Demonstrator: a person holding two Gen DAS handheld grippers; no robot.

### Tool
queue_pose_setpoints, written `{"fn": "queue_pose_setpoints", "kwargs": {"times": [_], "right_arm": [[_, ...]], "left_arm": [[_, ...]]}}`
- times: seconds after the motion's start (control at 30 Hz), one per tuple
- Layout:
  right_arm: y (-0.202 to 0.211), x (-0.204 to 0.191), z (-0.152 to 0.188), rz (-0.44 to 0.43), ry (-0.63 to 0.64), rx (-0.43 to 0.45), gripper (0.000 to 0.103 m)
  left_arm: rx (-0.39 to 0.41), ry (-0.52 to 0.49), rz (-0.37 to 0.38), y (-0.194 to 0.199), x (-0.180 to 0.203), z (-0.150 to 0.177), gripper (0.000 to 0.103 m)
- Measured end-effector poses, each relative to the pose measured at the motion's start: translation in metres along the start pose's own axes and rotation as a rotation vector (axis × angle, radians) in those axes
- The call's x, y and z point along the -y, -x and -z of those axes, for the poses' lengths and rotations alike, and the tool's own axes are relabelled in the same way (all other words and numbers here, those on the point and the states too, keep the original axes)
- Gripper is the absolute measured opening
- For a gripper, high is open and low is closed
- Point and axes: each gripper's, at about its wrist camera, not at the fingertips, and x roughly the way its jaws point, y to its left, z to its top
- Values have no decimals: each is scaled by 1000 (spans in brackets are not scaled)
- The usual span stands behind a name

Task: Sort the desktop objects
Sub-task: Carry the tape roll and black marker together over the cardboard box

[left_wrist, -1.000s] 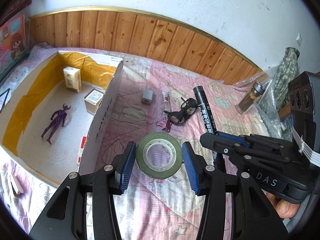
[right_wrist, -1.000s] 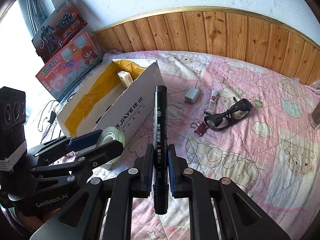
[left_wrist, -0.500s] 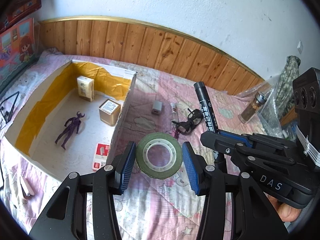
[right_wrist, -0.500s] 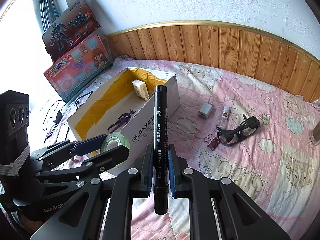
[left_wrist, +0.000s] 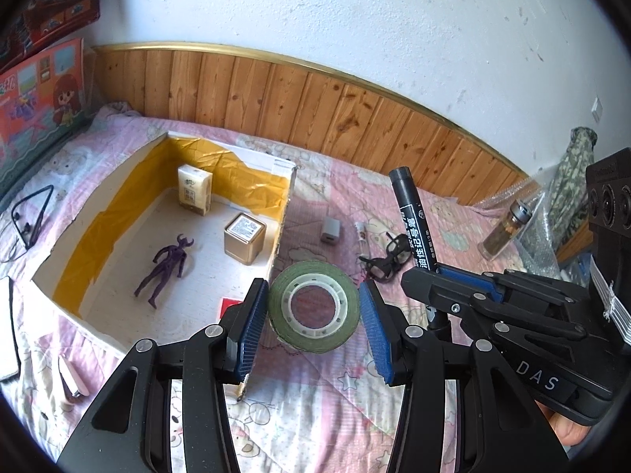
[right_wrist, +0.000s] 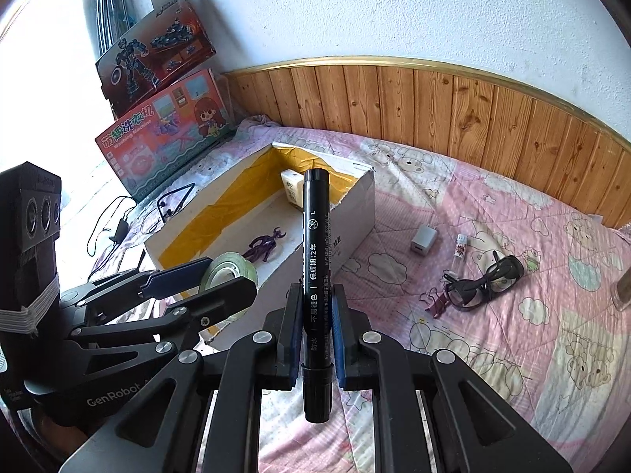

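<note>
Left wrist view: tape roll [left_wrist: 313,306] is gripped between wide-set left fingers [left_wrist: 248,327], right at the box [left_wrist: 282,213] wall. Marker [right_wrist: 315,276] is clamped upright in the right gripper [right_wrist: 315,329], farther off.

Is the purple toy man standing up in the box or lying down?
Lying down. The purple toy figure is flat on the floor of the cardboard box, arms and legs spread, beside a gold tin that stands upright.
</note>
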Motion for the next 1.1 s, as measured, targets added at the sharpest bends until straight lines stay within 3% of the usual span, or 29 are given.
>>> {"fn": "queue_pose_setpoints", "kwargs": {"times": [1.1], "right_arm": [[-39, -51, -24, -60, 41, 15, 14]], "left_arm": [[26, 117, -44, 12, -109, -43, 49]]}}
